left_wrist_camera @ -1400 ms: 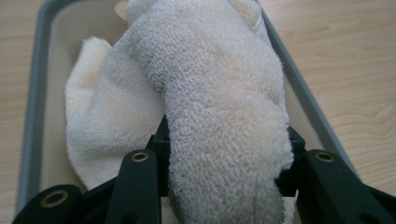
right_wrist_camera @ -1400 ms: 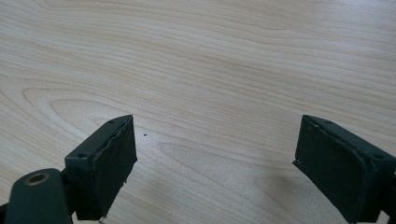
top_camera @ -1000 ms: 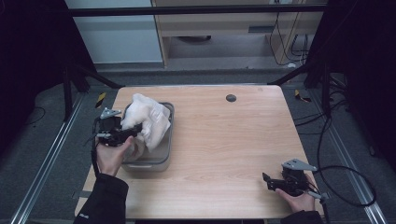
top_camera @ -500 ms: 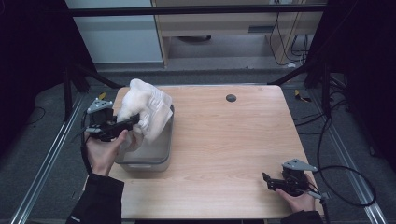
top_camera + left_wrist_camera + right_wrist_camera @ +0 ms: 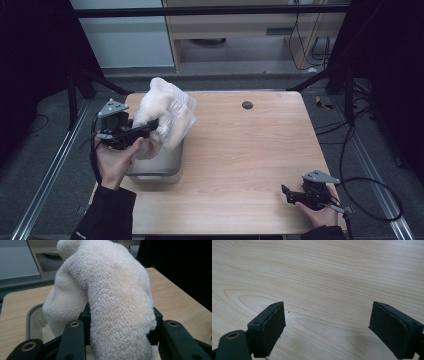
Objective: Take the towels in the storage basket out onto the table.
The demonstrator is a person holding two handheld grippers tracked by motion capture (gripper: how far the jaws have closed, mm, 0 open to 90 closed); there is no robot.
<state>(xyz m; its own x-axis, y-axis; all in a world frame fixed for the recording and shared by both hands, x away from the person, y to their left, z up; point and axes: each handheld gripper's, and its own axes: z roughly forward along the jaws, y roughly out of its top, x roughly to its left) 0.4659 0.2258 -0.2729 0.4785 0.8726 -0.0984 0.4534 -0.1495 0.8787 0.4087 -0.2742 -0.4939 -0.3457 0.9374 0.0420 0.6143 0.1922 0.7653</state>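
Note:
A white terry towel (image 5: pixel 167 112) hangs bunched above a grey metal tray (image 5: pixel 167 167) at the table's left. My left gripper (image 5: pixel 150 125) is shut on the towel, holding it lifted over the tray. In the left gripper view the towel (image 5: pixel 112 297) bulges up between the black jaws and hides their tips; the tray's rim (image 5: pixel 28 320) shows below left. My right gripper (image 5: pixel 287 192) rests near the table's front right corner, held in a hand. In the right gripper view my right gripper (image 5: pixel 327 327) stands open, jaws wide apart over bare wood with nothing between them.
A small dark round hole (image 5: pixel 247 105) sits in the wooden table (image 5: pixel 250 150) near its far edge. A cable (image 5: pixel 370 200) trails off the right gripper past the table's right side. Dark frame legs and a cabinet stand behind the table.
My left gripper has risen and shifted away from me with the towel, pulling it up out of the tray. The right gripper has kept still.

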